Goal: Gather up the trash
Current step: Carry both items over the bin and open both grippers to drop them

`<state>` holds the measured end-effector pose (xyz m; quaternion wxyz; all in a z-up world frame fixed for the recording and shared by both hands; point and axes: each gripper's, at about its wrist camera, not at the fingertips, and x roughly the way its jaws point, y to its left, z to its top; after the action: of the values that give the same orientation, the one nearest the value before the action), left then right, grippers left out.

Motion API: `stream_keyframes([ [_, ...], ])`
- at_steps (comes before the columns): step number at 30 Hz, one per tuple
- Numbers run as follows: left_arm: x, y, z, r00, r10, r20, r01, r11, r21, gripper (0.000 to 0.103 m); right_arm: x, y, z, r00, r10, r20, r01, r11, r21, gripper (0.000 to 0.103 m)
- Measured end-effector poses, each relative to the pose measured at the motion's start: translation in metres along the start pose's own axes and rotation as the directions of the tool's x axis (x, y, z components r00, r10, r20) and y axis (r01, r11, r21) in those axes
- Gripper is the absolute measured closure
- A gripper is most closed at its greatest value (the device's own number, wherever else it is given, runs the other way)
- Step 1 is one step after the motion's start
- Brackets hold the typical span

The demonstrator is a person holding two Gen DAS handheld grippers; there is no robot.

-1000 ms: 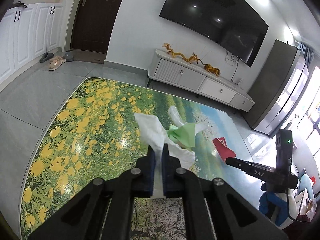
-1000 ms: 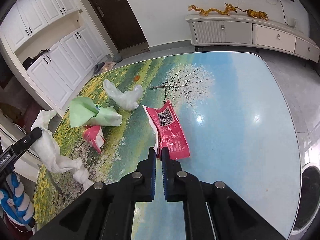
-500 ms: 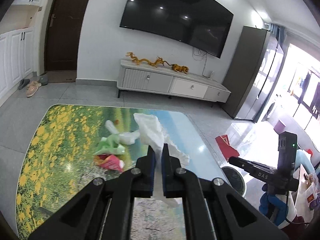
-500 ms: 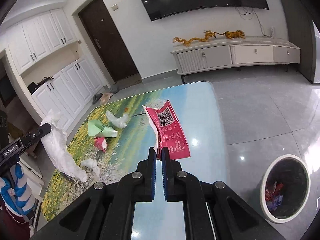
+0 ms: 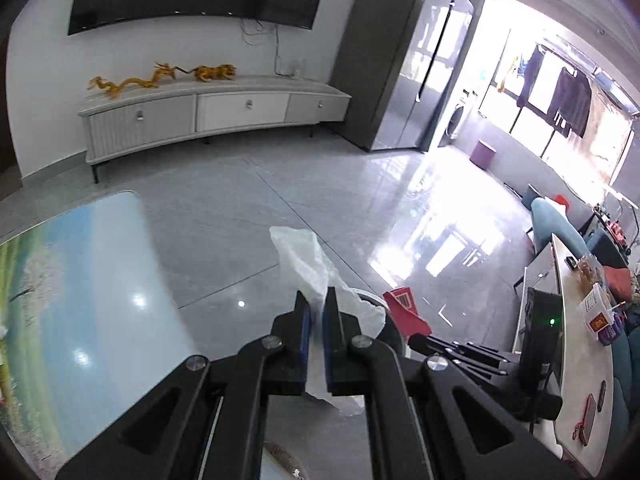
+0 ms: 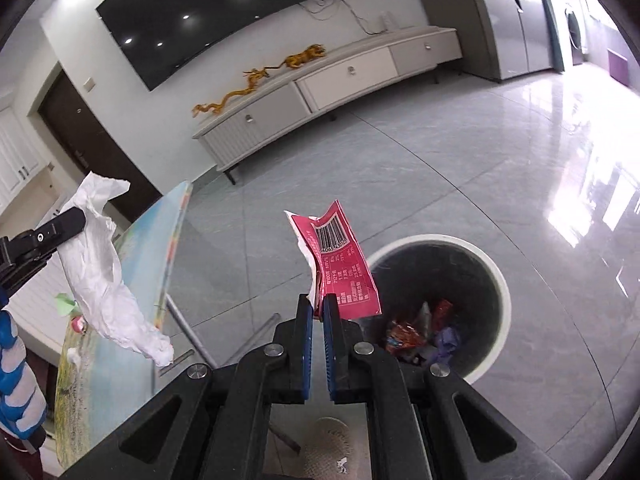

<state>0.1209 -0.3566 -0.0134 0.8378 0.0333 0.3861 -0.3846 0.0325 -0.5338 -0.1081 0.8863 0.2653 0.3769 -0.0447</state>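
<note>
Now both claws carry trash off the table and toward the bin on the floor. The right claw is clamped on the lower corner of a red wrapper, which stands up from the jaws with its long axis running away from the camera, barcode end uppermost. From this claw the bin lies ahead, to the right and below; the wrapper's right edge overlaps the bin's near-left rim in the right wrist view, but the claw itself looks short of the opening, over bare floor or the rim. Other wrappers lie at the bin's bottom.

The left claw is closed on a crumpled white tissue that rises past its jaws and also trails below them. In the right wrist view the tissue hangs beside the table edge, well to the left of the bin. So the right claw is the nearer of the two. My judgement: it should shift forward and right until its jaws sit over the dark opening before letting go, since a light flat wrapper may flutter sideways. The left claw has farther to travel, rightward past the table corner.
</note>
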Motion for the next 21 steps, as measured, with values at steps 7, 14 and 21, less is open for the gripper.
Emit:
stream_keyframes([
  [7, 0.104, -0.043, 0.007, 0.995, -0.021, -0.096, 0.023, 0.999, 0.023, 0.096, 0.029, -0.06, 0.001, 0.996, -0.067, -0.058, 0.072, 0.994, 0.087, 0.096],
  [14, 0.16, -0.045, 0.005, 0.984, -0.068, -0.163, 0.069, 0.998, -0.003, 0.049, 0.061, -0.081, -0.001, 0.985, -0.121, -0.123, 0.135, 0.984, 0.112, 0.092],
  [21, 0.146, -0.042, 0.003, 0.984, -0.085, -0.16, 0.088, 0.996, 0.016, 0.049, 0.062, -0.087, -0.007, 0.98, -0.142, -0.138, 0.159, 0.98, 0.123, 0.083],
])
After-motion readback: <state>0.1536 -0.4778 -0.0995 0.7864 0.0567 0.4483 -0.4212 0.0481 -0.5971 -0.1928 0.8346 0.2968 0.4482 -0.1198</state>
